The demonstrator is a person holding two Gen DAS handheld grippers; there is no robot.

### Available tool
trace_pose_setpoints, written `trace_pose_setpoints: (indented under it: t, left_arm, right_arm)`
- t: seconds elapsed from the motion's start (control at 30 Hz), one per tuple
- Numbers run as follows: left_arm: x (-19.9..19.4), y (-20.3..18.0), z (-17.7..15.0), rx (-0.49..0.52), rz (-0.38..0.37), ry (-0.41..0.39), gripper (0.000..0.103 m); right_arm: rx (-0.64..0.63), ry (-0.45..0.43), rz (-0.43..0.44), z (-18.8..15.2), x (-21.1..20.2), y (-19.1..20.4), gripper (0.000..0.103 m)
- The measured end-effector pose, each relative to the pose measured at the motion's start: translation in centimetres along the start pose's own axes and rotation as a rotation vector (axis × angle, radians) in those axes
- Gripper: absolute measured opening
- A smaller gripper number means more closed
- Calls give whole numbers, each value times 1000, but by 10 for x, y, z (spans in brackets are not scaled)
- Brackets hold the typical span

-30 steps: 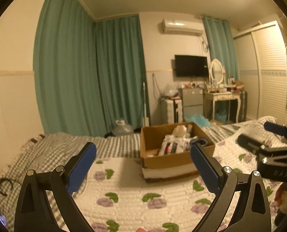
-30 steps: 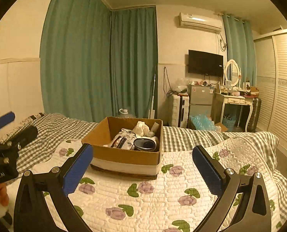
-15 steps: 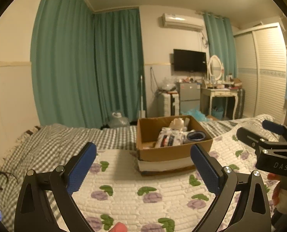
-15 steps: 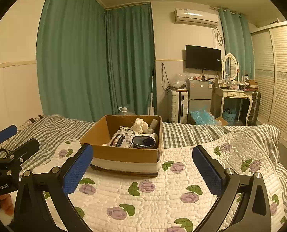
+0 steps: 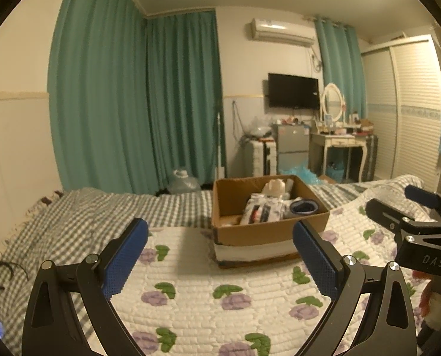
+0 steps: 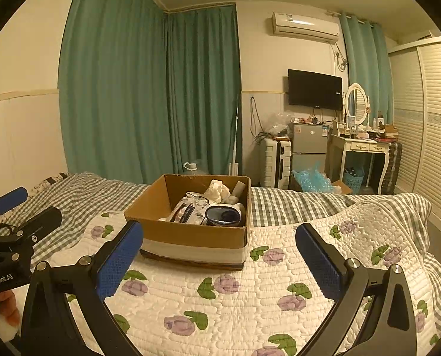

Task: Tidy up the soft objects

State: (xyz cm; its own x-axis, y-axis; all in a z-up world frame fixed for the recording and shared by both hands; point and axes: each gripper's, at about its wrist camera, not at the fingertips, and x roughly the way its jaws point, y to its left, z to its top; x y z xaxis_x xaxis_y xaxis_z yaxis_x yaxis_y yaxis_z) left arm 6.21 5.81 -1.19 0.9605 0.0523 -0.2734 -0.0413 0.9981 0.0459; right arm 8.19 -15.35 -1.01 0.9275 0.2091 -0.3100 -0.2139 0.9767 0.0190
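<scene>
A brown cardboard box (image 5: 268, 231) (image 6: 190, 234) sits on the bed's white quilt with purple flowers (image 5: 190, 284) (image 6: 250, 293). It holds soft items: a patterned pouch (image 6: 187, 212), a dark blue slipper (image 6: 224, 216) and a cream cloth (image 6: 217, 191). My left gripper (image 5: 220, 255) is open and empty, held above the quilt in front of the box. My right gripper (image 6: 219, 256) is open and empty, also in front of the box. Each gripper shows at the edge of the other's view.
A grey checked blanket (image 5: 80, 219) covers the bed's left and far side. A black hair band (image 5: 0, 271) lies on it at the left. Green curtains (image 6: 149, 95), a small fridge (image 6: 309, 145), a dressing table (image 6: 363, 148) and a wardrobe (image 6: 428, 130) stand beyond the bed.
Both grippers have tilted slightly upward and drawn back a little, so the box sits lower and smaller in view. Both stay open and empty.
</scene>
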Motion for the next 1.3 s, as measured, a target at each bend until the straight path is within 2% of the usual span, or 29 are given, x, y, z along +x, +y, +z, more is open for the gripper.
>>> trace_pose_setpoints:
  t: [1.3]
  left_arm:
    - [6, 5, -3, 4, 13, 16, 100]
  right_arm:
    - [-9, 5, -15, -3, 1, 0, 103]
